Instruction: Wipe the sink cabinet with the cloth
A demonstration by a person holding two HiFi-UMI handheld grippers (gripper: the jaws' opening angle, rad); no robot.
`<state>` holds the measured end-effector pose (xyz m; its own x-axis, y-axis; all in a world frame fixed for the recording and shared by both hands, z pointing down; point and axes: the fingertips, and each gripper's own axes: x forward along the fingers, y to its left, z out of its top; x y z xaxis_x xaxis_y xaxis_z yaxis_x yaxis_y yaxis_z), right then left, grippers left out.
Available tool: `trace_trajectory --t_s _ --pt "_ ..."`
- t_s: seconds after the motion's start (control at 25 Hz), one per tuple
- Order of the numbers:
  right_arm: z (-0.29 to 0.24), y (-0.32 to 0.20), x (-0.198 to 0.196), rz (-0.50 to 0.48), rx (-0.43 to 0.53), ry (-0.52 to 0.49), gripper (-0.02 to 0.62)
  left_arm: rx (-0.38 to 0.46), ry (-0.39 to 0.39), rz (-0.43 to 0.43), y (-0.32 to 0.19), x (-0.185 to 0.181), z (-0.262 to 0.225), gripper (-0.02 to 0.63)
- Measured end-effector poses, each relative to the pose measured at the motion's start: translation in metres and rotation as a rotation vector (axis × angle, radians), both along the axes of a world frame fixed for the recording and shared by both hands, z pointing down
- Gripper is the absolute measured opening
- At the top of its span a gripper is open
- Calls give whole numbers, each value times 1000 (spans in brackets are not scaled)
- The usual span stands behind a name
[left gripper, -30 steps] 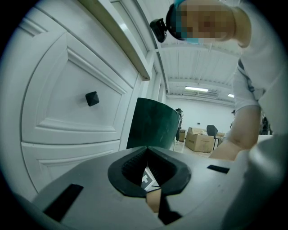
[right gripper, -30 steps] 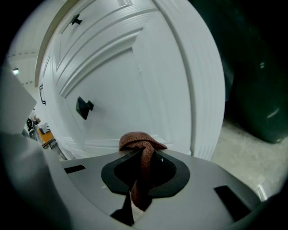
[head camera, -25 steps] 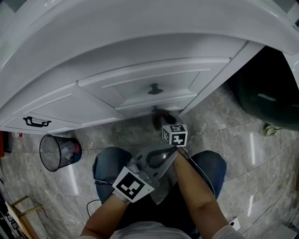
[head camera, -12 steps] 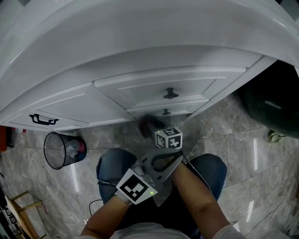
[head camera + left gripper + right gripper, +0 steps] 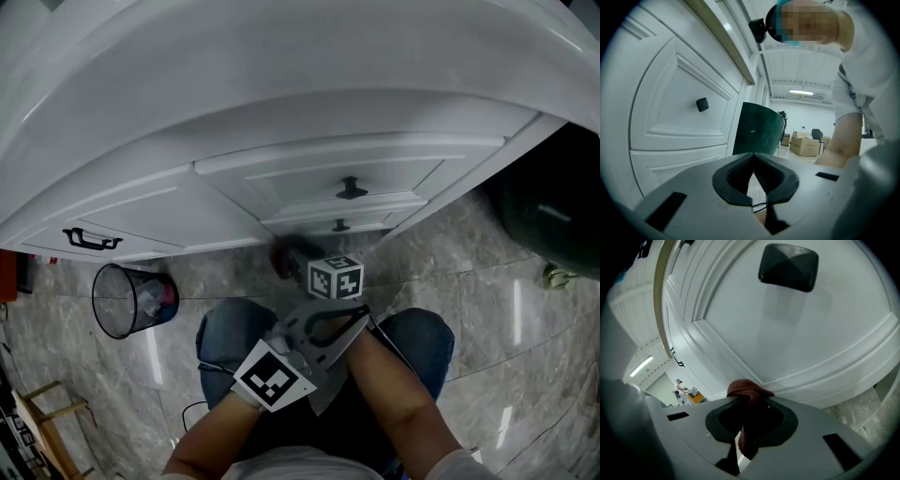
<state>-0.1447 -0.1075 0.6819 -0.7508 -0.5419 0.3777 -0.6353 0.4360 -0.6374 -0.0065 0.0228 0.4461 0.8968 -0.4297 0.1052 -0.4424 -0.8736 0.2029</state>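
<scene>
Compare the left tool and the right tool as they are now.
The right tool is shut on a reddish-brown cloth; the left tool has its jaws together on nothing. The right tool is held forward, close to the white drawer front near its dark knob; the left tool sits further back, near the person's lap, with the cabinet off to its side. Both carry a marker cube.

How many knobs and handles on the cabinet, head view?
3: a large knob at centre, a smaller knob just below it, a bar handle far left. Others may be hidden.
</scene>
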Motion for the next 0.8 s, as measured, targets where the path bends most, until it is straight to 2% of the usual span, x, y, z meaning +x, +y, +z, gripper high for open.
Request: trace_trajectory --t_s 0.12,0.28,0.48,0.8 --pt "-6 0 -6 -14 21 -26 57 14 16 0 -1 0 -2 11" --pt "-11 1 -7 3 -6 -72 57 -1 23 -6 -1 -1 -3 11" --pt "-41 0 -7 26 -46 -164 57 67 -4 55 8 6 -5 11" --pt "-89 -1 -6 25 -32 -337 57 137 1 142 28 18 -16 11"
